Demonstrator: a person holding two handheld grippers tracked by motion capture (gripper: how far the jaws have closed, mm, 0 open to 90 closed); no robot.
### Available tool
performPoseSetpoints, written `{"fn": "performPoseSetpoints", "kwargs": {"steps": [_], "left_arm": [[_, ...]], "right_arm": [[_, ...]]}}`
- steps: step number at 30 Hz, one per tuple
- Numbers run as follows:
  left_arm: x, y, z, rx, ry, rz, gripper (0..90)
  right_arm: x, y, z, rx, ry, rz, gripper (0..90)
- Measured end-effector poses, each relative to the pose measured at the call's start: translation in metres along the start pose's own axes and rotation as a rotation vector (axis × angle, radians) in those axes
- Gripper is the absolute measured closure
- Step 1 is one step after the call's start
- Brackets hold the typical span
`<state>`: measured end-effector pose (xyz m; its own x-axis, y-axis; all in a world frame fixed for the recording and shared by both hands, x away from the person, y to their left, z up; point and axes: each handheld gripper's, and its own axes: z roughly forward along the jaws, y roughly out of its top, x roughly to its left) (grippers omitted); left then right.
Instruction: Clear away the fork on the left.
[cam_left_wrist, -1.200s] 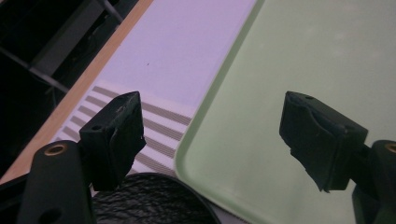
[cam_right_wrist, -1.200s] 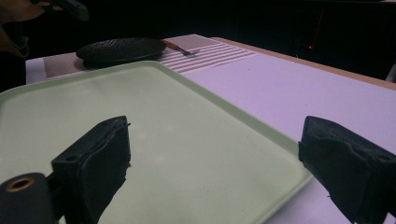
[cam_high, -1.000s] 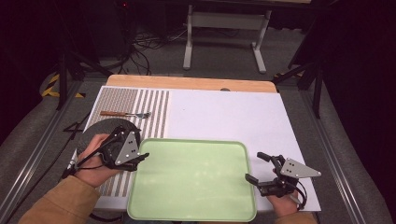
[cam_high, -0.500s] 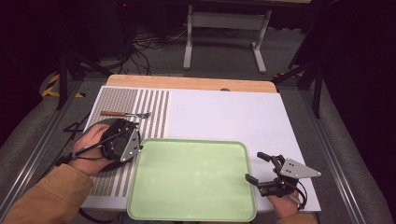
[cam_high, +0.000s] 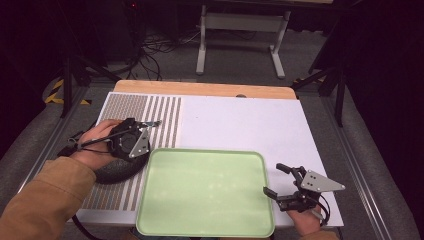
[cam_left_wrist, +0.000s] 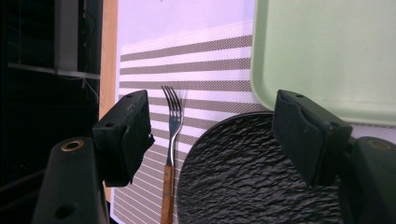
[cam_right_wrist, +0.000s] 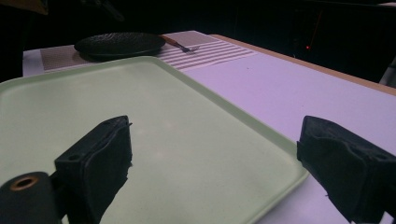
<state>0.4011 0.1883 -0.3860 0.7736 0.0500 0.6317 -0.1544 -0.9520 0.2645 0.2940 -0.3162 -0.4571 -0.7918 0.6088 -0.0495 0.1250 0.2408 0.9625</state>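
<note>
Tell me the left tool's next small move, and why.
Probably ease the left tool forward toward the fork. Its jaws, which have just been closing a little, stand open with nothing between them, and the fork lies on the striped mat beside the black plate.

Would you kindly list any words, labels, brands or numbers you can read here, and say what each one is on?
None can be read.
Tray: plain green, no print.
Plate: black, textured, no mark.
Fork: no legible stamp on its metal or wooden handle.
Mat: stripes, no text.
Left tool and right tool: no labels legible.
</note>
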Motion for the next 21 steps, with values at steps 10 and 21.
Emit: {"fn": "performPoseSetpoints", "kwargs": {"steps": [10, 21], "left_arm": [[0.019, -0.013, 0.017, 0.070, -0.032, 0.014, 29.8], [0.045, -0.029, 0.032, 0.119, -0.114, -0.034, 30.1]], "right_arm": [[0.002, 0.003, 0.000, 0.008, -0.008, -0.012, 10.5], [0.004, 0.000, -0.001, 0.002, 0.001, 0.001, 10.7]]}}
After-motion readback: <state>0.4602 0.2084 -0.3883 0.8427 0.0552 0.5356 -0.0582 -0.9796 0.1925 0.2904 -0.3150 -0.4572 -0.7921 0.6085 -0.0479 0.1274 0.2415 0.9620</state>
